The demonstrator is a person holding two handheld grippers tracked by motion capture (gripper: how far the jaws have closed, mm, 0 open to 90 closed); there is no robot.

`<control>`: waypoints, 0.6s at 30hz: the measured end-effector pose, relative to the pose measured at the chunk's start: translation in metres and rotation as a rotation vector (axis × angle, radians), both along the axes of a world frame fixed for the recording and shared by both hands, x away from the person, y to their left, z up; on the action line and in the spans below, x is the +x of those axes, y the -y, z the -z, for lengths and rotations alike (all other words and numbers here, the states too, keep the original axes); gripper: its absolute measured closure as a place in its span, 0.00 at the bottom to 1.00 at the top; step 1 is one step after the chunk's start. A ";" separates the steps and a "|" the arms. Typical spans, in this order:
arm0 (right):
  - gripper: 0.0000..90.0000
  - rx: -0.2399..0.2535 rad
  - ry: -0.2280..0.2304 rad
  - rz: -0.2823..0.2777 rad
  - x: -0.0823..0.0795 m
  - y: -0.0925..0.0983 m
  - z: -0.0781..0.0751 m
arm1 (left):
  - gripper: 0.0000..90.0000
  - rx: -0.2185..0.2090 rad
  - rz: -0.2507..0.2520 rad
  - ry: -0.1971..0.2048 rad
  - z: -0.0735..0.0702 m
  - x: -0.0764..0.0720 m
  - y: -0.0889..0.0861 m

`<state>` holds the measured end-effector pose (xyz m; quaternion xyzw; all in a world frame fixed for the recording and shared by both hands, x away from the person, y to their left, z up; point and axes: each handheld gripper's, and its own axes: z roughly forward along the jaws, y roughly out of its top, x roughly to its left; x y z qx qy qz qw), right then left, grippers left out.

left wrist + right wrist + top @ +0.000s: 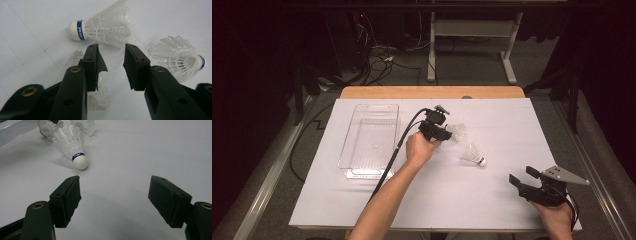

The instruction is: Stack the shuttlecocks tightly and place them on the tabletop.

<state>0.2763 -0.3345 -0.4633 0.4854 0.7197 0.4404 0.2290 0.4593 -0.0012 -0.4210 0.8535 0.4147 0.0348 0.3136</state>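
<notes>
Three white shuttlecocks lie on a white sheet over a wooden table (pixel 432 92), with a clear plastic tray (pixel 371 140) to their left in the high view. From above, the left gripper (pixel 443 134) sits near the table's middle, just beside one shuttlecock (pixel 457 132), while a second shuttlecock (pixel 473 155) lies apart toward the right gripper (pixel 523 179), held low near the table's front right corner. The left gripper view brings out what the overhead picture blurs: the jaws stand apart with bare sheet between the pads, a third shuttlecock (pixel 96 96) lies partly under the left jaw, one with a blue band marked PEAK (pixel 102 27) lies on its side just past the tips, and another (pixel 178 60) rests to the right with its skirt toward the camera. The right gripper view shows the right gripper's jaws spread wide over bare sheet, nothing between them, the nearest shuttlecock (pixel 73 147) lying well ahead with its cork toward the lens and two more clustered behind it beside the tray's edge (pixel 15 131)
</notes>
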 end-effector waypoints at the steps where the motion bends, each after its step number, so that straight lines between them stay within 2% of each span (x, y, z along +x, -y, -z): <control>1: 0.29 0.000 0.000 0.000 0.000 0.000 0.000 | 0.70 -0.002 0.001 -0.001 0.000 0.000 0.000; 18: 0.29 -0.003 0.002 -0.005 0.000 0.000 0.000 | 0.65 -0.032 0.021 0.004 -0.002 -0.003 0.002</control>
